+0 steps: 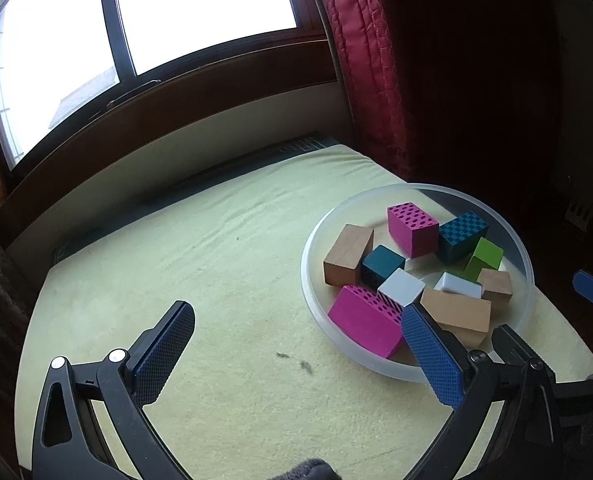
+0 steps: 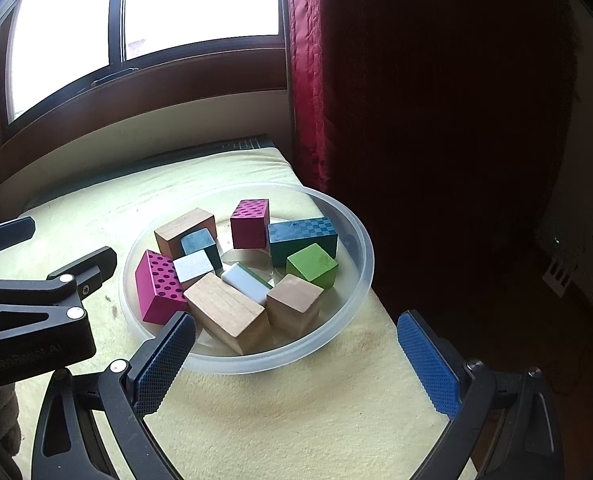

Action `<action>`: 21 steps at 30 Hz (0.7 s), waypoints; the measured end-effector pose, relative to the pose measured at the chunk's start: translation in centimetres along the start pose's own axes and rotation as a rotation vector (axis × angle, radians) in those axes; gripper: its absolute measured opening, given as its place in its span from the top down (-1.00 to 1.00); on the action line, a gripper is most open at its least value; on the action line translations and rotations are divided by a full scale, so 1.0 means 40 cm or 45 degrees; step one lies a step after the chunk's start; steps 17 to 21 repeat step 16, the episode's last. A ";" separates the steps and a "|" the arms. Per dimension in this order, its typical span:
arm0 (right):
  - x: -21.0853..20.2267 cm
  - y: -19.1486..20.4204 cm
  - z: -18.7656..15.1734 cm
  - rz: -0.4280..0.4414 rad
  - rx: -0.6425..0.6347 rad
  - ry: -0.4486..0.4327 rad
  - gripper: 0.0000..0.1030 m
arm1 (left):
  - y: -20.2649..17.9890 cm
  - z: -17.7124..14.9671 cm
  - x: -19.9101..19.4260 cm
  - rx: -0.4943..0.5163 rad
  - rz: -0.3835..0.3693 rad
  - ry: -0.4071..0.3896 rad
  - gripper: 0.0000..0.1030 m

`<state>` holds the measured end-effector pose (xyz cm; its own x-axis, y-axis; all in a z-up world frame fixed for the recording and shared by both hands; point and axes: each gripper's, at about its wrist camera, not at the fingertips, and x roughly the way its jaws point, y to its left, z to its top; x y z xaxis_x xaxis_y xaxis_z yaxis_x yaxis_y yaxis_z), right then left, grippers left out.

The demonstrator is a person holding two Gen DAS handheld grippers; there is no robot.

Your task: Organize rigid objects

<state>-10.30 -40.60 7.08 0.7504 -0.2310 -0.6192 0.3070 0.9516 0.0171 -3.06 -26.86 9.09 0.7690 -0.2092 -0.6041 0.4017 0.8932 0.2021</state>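
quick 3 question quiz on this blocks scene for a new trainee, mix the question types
1. True or false: both grippers are open and empty.
2. The green cube lies: A) on the yellow cloth B) in the clear bowl C) between the fingers of the right gripper
3. How many pink dotted blocks are in the bowl?

Key: 1 true: left gripper and right gripper hold nothing. 2 B. 3 two.

A clear bowl point(image 2: 352, 236) sits on the yellow-covered bench point(image 2: 296, 408) near its right edge, holding wooden blocks: two pink dotted point(image 2: 158, 286), a teal checked one point(image 2: 302, 238), a small teal cube point(image 2: 200, 242), a green cube point(image 2: 312, 266), two white point(image 2: 192, 266) and three plain point(image 2: 226, 312), lying jumbled and touching
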 end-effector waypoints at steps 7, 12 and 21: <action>0.001 0.005 -0.003 0.007 -0.001 0.006 -0.99 | -0.008 -0.002 -0.001 0.005 -0.013 0.001 -1.00; 0.003 0.011 -0.007 0.012 -0.001 0.013 -0.99 | -0.010 -0.005 -0.003 0.012 -0.018 -0.002 -1.00; 0.005 0.016 -0.011 0.017 -0.005 0.020 -0.99 | -0.010 -0.006 -0.003 0.016 -0.020 -0.002 -1.00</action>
